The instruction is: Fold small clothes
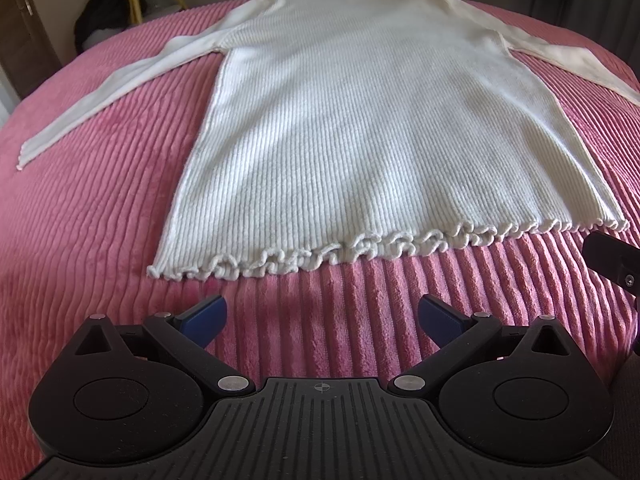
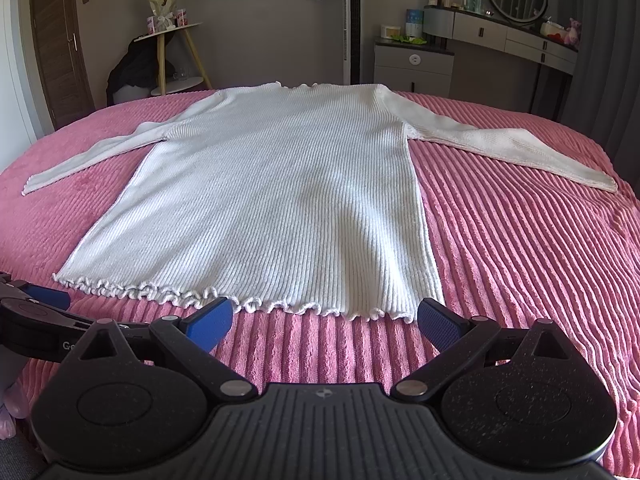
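A: Left wrist view: the left gripper [image 1: 322,320] hangs with jaws spread wide and empty, just short of the ruffled hem of the white sweater [image 1: 360,120], which lies flat on the pink bedspread [image 1: 100,220], sleeves out to both sides.

B: Right wrist view: the right gripper [image 2: 325,322] is equally agape at the near right hem corner, possibly just over it. Nothing's folded yet; next, each should pinch a hem corner or a sleeve.
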Action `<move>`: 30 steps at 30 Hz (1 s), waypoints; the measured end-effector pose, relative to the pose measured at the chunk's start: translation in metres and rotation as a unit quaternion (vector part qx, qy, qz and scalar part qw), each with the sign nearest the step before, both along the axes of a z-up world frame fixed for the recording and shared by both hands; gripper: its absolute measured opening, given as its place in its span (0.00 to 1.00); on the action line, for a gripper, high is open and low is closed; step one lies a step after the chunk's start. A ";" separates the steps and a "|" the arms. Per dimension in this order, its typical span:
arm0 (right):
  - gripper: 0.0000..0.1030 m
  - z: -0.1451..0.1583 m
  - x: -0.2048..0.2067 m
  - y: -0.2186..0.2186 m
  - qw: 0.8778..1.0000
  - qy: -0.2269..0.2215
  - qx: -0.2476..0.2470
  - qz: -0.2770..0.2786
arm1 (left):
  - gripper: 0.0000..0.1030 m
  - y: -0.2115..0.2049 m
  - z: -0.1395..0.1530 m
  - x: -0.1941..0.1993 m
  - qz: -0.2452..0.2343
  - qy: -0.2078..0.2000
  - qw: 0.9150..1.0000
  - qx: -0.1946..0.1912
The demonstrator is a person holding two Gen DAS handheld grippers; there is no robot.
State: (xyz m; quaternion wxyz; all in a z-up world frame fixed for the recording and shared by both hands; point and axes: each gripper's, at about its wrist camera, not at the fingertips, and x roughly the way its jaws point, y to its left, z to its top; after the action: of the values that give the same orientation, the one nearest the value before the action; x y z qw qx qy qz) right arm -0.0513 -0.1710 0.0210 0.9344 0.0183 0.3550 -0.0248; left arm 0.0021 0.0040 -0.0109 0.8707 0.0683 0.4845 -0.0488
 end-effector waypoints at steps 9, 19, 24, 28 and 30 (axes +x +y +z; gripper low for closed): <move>0.96 -0.004 -0.005 0.001 1.000 -0.002 0.010 0.004 | 1.00 0.004 0.003 -0.004 0.009 -0.010 1.000 0.003; 0.96 -0.003 0.000 -0.012 0.995 0.007 0.093 0.039 | 1.00 0.008 0.016 -0.008 0.022 -0.033 0.999 -0.009; 0.96 -0.013 0.012 -0.030 0.982 0.060 0.175 0.032 | 1.00 0.008 0.022 -0.006 0.026 -0.038 0.999 -0.017; 0.96 -0.015 0.020 -0.049 0.974 0.077 0.212 0.016 | 1.00 0.011 0.025 0.002 0.035 -0.021 0.999 -0.032; 0.96 -0.013 0.024 -0.062 0.968 0.072 0.239 0.014 | 1.00 0.012 0.031 0.007 0.044 -0.022 0.998 -0.030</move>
State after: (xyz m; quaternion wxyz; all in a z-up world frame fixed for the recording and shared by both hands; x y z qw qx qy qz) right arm -0.0275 -0.2332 0.0077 0.8753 0.2341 0.4170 0.0721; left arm 0.0090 0.0162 0.0203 0.8840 0.0216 0.4663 -0.0237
